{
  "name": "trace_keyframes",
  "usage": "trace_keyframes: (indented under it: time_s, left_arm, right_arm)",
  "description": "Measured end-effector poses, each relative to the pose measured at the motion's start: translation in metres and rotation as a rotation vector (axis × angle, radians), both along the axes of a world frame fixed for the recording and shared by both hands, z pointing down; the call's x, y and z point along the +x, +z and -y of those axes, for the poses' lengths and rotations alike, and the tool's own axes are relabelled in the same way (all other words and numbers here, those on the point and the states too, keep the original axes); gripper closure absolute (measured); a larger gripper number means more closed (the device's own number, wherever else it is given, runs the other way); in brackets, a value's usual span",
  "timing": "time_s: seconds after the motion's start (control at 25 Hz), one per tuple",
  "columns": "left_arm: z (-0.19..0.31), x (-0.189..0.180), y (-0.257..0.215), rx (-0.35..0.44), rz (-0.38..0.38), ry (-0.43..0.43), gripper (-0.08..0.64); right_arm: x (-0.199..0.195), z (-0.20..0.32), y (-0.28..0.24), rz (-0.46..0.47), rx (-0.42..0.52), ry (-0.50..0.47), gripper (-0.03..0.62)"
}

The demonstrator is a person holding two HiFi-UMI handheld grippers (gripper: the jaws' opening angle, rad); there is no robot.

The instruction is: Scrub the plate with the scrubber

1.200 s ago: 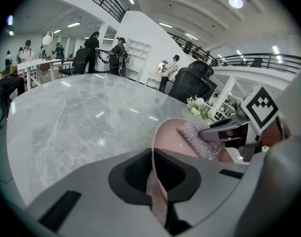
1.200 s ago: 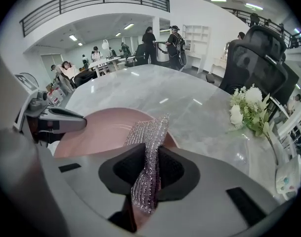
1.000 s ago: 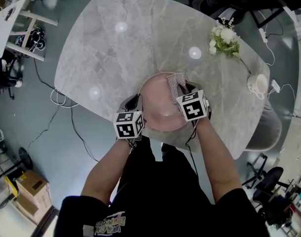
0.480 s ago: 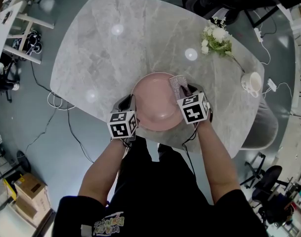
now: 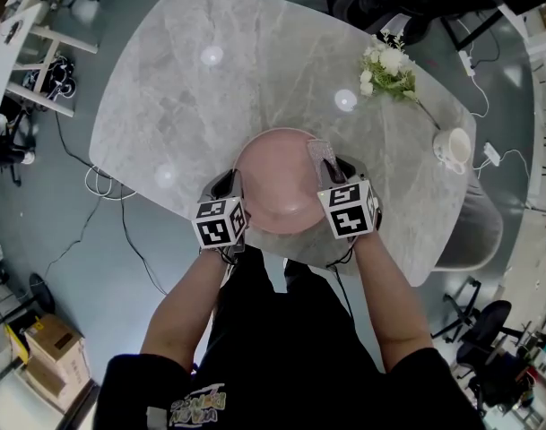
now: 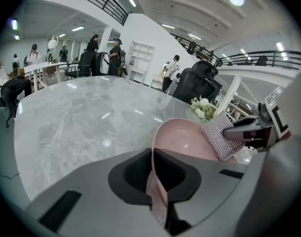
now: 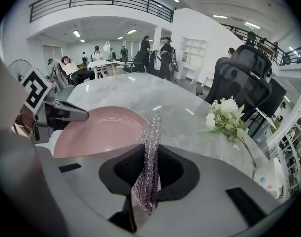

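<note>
Left gripper (image 6: 158, 186) is clamping shut on the left rim of the pink plate (image 5: 280, 184), marble table (image 5: 210, 79) lying beneath the plate; right gripper (image 7: 149, 184) is gripping the sparkly scrubber (image 7: 151, 142) edge-up at the plate's right rim.
</note>
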State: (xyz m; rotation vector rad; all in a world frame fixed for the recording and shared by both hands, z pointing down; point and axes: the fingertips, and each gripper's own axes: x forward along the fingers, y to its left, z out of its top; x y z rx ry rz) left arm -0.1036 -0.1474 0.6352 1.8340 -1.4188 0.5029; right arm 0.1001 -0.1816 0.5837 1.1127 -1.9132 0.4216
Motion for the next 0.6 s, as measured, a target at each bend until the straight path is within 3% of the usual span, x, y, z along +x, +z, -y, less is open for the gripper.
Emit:
trace_keyframes:
  time_s: [0.24, 0.6]
  left_arm:
    - [-0.001, 0.0, -0.001, 0.003, 0.002, -0.014, 0.535]
    - [-0.002, -0.002, -0.001, 0.007, 0.004, -0.027, 0.535]
  right_arm:
    - [-0.036, -0.029, 0.0, 0.132, -0.085, -0.014, 0.514]
    - [-0.09, -0.069, 0.007, 0.211, -0.166, -0.118, 0.514]
